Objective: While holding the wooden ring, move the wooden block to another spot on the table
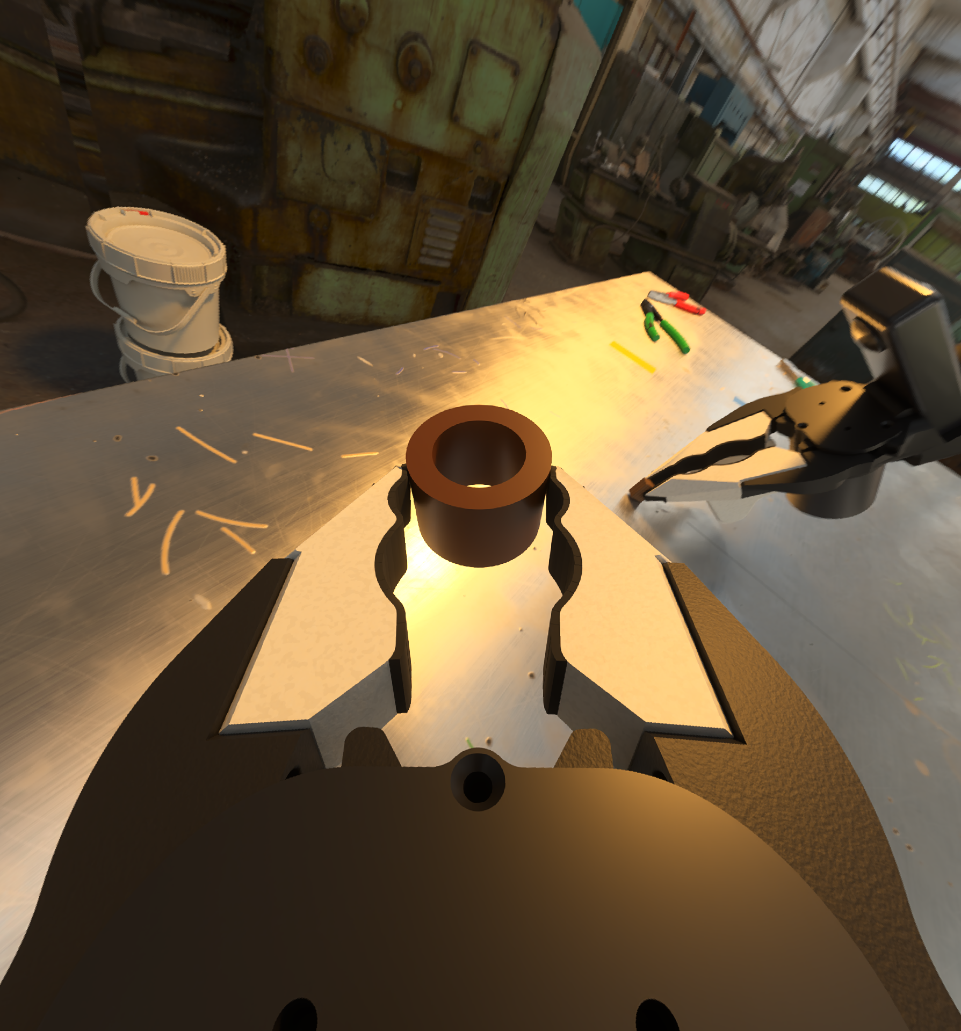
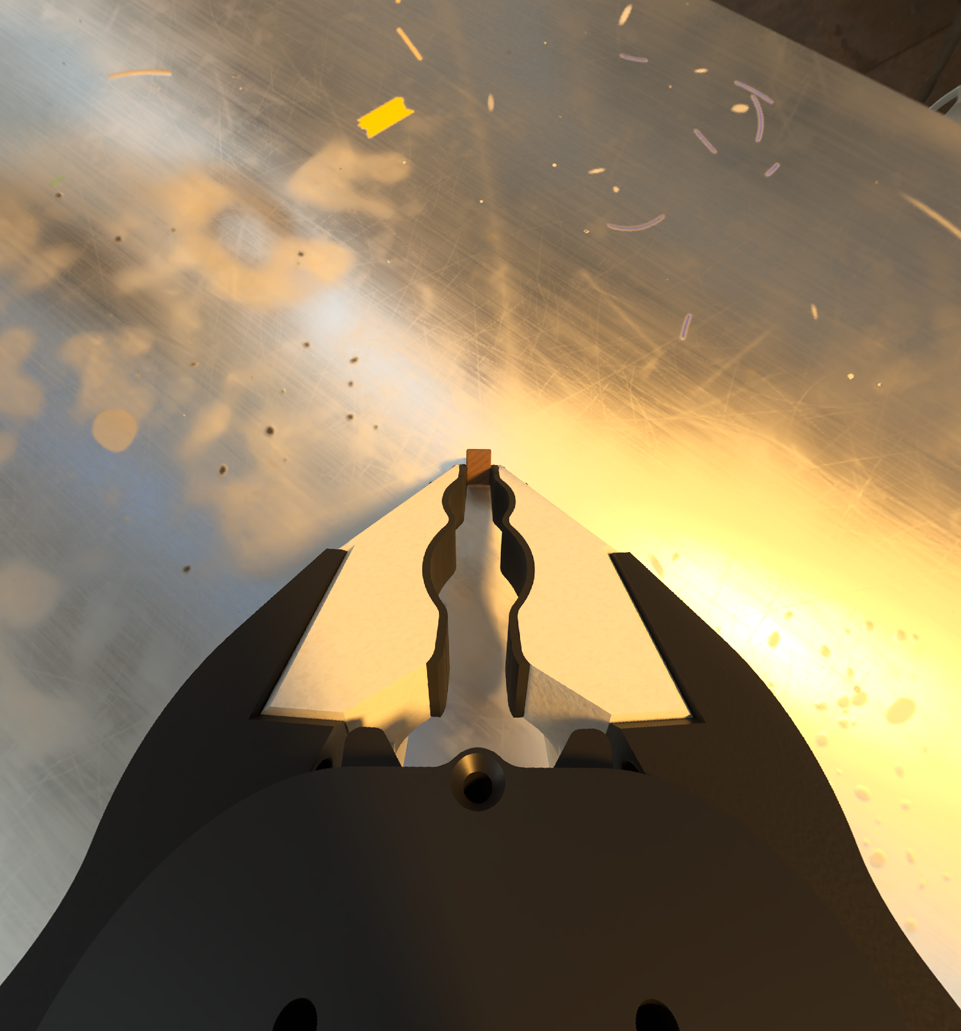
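In the left wrist view my left gripper (image 1: 478,474) is shut on a thick dark-brown wooden ring (image 1: 478,485), held upright between the fingertips above the metal table (image 1: 243,502). The right gripper (image 1: 648,491) shows at the right of that view, tips down near the table with a small wooden block (image 1: 641,487) between them. In the right wrist view my right gripper (image 2: 478,471) is shut on the small light-brown wooden block (image 2: 478,465), which sticks out past the fingertips just over the table (image 2: 522,279).
Green-handled pliers (image 1: 665,328) and a red-handled tool (image 1: 679,302) lie at the table's far end, with a yellow tape strip (image 1: 632,356) nearby, also in the right wrist view (image 2: 384,116). A white lidded bucket (image 1: 157,284) stands beyond the table's left edge. Wire scraps litter the surface.
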{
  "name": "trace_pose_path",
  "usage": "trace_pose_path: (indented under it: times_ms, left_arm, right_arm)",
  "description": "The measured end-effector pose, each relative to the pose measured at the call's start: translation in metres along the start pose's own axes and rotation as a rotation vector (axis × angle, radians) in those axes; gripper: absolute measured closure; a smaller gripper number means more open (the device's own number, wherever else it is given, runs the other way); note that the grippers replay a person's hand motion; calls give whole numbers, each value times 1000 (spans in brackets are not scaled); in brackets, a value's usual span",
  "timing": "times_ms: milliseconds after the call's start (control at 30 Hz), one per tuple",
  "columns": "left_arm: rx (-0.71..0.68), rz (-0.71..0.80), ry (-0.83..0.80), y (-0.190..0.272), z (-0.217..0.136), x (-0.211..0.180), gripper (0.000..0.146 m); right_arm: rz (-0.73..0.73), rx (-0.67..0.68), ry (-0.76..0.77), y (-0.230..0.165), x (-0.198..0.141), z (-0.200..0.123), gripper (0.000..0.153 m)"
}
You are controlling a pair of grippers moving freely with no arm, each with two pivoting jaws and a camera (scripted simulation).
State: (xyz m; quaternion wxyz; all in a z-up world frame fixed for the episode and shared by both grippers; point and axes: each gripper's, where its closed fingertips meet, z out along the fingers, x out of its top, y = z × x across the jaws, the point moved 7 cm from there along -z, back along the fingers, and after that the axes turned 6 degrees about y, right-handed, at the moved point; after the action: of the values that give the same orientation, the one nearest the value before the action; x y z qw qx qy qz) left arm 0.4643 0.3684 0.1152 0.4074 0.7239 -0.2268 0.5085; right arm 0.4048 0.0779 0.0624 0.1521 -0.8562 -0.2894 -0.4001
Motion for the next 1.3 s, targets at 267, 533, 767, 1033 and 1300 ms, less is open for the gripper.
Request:
trace_pose_path:
  times_ms: [267, 533, 767, 1033, 1300]
  left_arm:
    - [24, 11, 93, -16, 17, 12, 97]
    - [158, 170, 159, -30, 19, 18, 97]
    - [174, 164, 125, -36, 26, 16, 97]
    - [184, 114, 128, -43, 26, 17, 97]
    - [185, 164, 124, -39, 28, 16, 97]
  right_arm:
    - [112, 27, 81, 11, 4, -6, 118]
    - [228, -1, 296, 37, 16, -22, 118]
    - [209, -39, 329, 45, 18, -22, 121]
    - [254, -17, 358, 49, 18, -23, 138]
    - [204, -16, 339, 43, 22, -23, 143]
